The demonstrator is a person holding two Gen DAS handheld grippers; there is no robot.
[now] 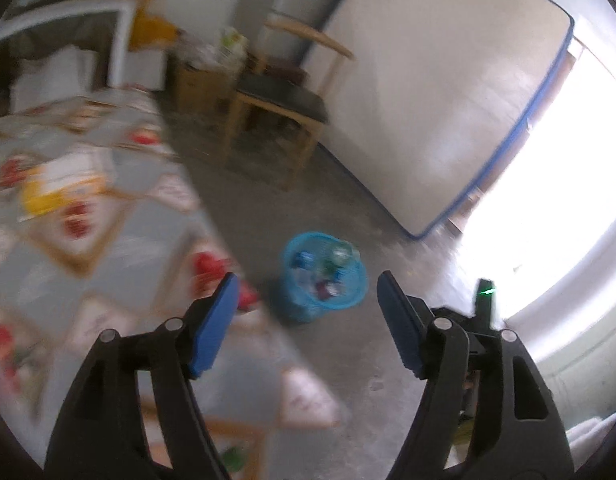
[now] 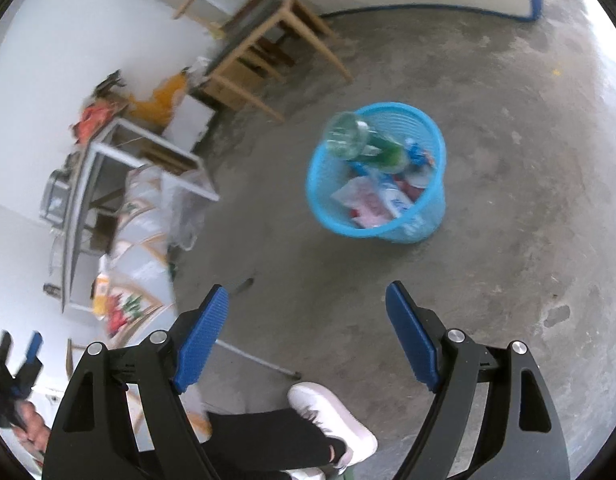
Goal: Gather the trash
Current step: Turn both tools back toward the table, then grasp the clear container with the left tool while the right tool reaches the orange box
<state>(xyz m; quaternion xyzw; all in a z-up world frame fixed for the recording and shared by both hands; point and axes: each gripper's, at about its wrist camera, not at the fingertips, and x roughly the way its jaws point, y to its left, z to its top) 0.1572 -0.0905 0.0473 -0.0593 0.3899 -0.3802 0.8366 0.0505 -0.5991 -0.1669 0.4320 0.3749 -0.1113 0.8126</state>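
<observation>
The round sky-blue plastic mesh bin [image 2: 376,176] stands on the grey concrete floor [image 2: 508,240] at the centre of the right wrist view, already holding wrappers, with a clear green-labelled plastic bottle [image 2: 360,142] at its upper left rim. The right gripper [image 2: 308,336] and left gripper [image 1: 308,320] both gape with nothing between the pads. On the patterned tablecloth [image 1: 107,240] at left, blurred yellow and white packaging [image 1: 55,184] seems left to collect.
</observation>
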